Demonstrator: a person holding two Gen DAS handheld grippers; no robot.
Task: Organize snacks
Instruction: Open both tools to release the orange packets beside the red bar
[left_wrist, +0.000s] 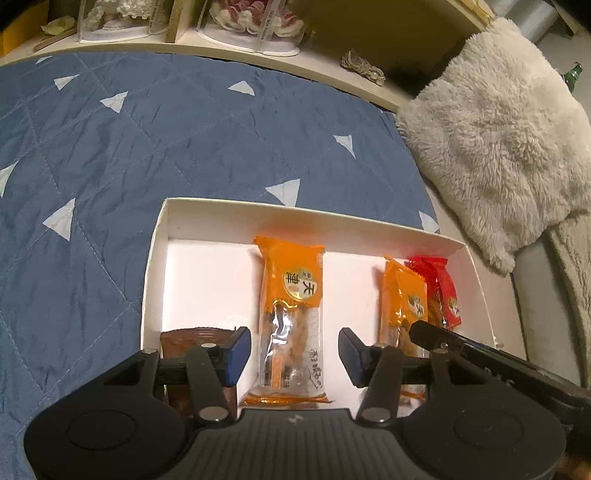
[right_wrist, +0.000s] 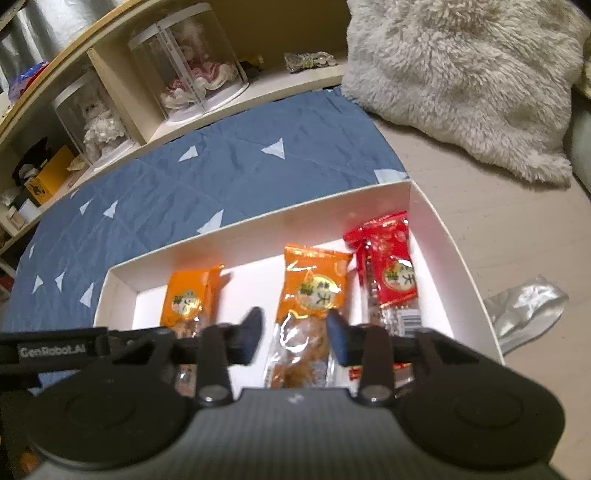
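Left wrist view: left tongs (left_wrist: 294, 352) part-open, straddling middle orange snack pack (left_wrist: 290, 314) without pressing. Right tongs (right_wrist: 293, 338), pads apparently nipping another orange pack (right_wrist: 308, 317). Both inside white box (left_wrist: 157, 258), red pack (right_wrist: 391, 277) at two o'clock. Light, crinkly, slippery wrappers; best pinched mid-body.

Both tools point steeply down: left tool (left_wrist: 294, 352) open, right tool (right_wrist: 294, 335) closed (fingers blurred).

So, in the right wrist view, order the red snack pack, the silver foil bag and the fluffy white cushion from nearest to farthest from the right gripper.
1. Red snack pack, in the white box, just right of the right gripper.
2. Silver foil bag, outside the box, right.
3. Fluffy white cushion, far back, upper right.
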